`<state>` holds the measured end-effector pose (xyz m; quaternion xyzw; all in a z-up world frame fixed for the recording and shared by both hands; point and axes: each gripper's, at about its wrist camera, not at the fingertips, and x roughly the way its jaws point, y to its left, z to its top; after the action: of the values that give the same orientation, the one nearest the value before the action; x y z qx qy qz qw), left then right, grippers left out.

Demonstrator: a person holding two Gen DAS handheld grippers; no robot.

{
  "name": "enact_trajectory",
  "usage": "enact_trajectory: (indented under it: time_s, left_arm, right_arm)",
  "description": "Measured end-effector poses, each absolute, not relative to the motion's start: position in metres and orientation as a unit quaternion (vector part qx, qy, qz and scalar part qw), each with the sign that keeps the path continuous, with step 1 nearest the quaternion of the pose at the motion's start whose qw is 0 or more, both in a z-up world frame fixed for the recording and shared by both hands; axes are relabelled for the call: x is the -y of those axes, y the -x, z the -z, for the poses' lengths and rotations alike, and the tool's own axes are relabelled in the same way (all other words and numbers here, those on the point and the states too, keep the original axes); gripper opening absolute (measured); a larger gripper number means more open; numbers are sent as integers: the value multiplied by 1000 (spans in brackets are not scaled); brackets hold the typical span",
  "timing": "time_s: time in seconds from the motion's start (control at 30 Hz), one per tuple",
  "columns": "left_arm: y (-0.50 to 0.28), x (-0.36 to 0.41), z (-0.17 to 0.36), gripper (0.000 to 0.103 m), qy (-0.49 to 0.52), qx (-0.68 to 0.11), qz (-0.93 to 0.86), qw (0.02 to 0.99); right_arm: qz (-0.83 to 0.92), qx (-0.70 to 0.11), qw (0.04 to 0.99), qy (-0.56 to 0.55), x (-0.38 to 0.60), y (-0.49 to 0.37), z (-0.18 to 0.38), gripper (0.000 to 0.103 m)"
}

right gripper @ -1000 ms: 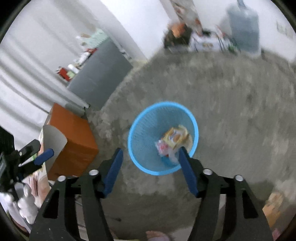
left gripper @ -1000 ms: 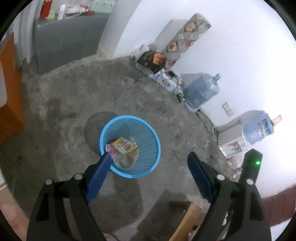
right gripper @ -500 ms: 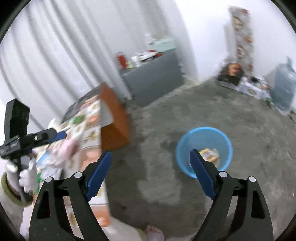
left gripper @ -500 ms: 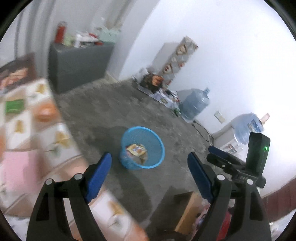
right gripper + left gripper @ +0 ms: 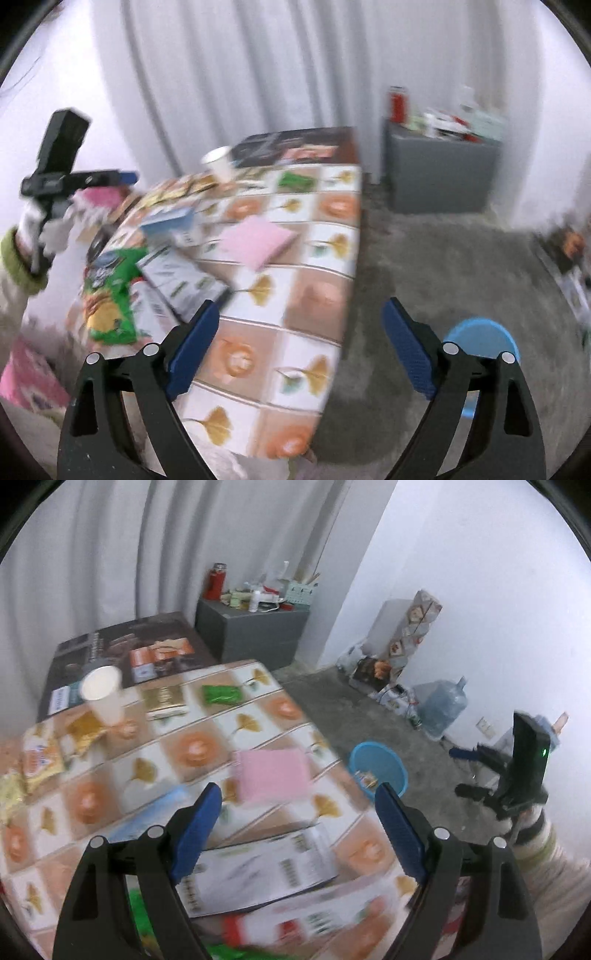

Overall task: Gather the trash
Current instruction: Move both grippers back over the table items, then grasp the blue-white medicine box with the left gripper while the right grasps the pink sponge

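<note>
A table (image 5: 192, 749) with a leaf-patterned cloth carries scattered trash. On it are a pink packet (image 5: 271, 775) (image 5: 256, 240), a green packet (image 5: 221, 694), a white paper cup (image 5: 103, 694) (image 5: 219, 164), gold wrappers (image 5: 164, 698), a green snack bag (image 5: 109, 295) and printed boxes (image 5: 258, 867) (image 5: 181, 280). The blue bin (image 5: 378, 771) (image 5: 480, 339) stands on the floor right of the table with wrappers inside. My left gripper (image 5: 298, 794) is open and empty above the table's near part. The jaws of my right gripper (image 5: 301, 306) are opening with nothing between them, over the table's right edge.
A grey cabinet (image 5: 255, 631) (image 5: 439, 177) with bottles and clutter stands by the curtain. A water jug (image 5: 443, 705) and boxes line the right wall. A dark box (image 5: 122, 653) lies at the table's far end. Grey concrete floor (image 5: 424, 258) surrounds the bin.
Both views have swung up and away from the bin on the floor to the littered table. The bin now sits small at the right. The right jaws have spread wider.
</note>
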<state>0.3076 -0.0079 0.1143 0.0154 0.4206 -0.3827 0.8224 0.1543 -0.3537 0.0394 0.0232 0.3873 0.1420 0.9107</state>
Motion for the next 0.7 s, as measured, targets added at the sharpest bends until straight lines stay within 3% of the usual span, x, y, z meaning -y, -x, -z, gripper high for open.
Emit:
enact_trajectory:
  time_s: [0.37, 0.7]
  left_arm:
    - [-345, -19, -41, 83, -161, -441, 355, 809]
    - [-371, -14, -8, 83, -197, -467, 362, 782]
  right_arm:
    - [-221, -436, 871, 56, 261, -261, -16, 87]
    - [-250, -498, 817, 148, 219, -338, 30, 87]
